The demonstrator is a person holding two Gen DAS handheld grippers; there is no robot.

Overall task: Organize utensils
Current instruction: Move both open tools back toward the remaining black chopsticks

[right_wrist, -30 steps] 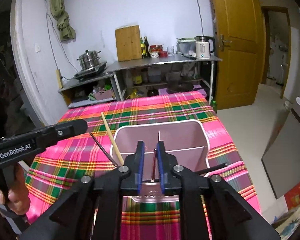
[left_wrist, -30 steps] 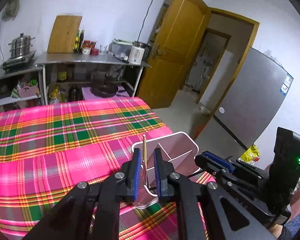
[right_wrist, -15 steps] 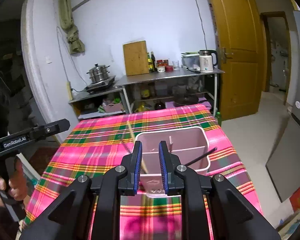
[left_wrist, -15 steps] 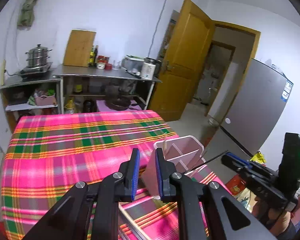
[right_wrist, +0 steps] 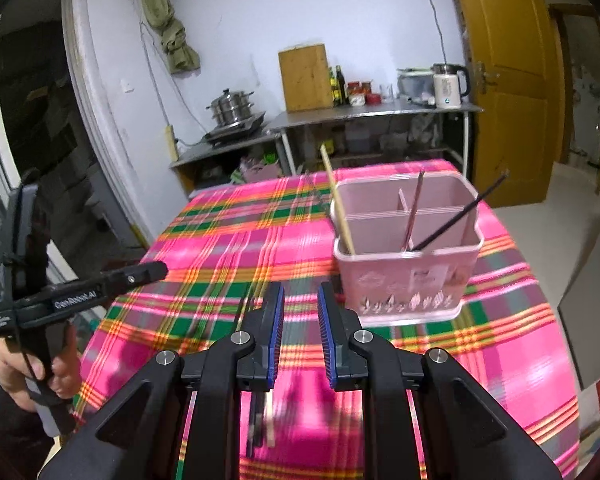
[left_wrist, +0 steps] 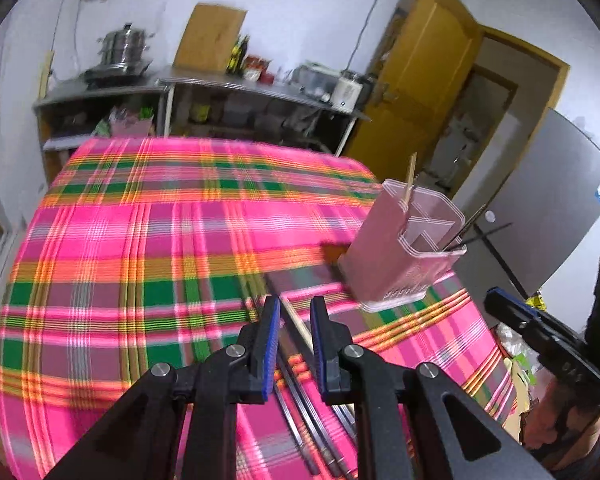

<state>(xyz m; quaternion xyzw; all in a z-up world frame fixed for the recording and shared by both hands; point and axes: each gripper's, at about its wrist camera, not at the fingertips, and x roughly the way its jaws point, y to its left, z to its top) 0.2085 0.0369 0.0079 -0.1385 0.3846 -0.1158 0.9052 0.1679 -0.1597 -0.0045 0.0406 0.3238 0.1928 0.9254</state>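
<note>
Your left claw hangs over the plaid-covered counter, jaws set to a narrow gap with nothing clamped; blue pads clear. Below and between its fingers several loose utensils lie on the cloth: a pale wooden chopstick and dark metal sticks running toward the near edge. Blur there, so the exact count is unclear.

Your right claw is also narrow and empty, pads apart, pointing down at the counter just in front of the pink utensil holder. Under it a dark stick and a light wooden stick lie side by side on the cloth.

The pink utensil holder stands upright on the counter's right half, near its right edge in the left wrist view. It has dividers inside. In the front left corner leans a wooden chopstick, tilted left. In the front compartment, near the middle divider, stand a reddish metal stick and a black chopstick, the black one slanting out over the right rim.

Your left hand grips the left tool's handle at the left of the right wrist view. Behind the counter: a steel shelf unit with a kettle, a cutting board, a steamer pot. A yellow door is on the right.
</note>
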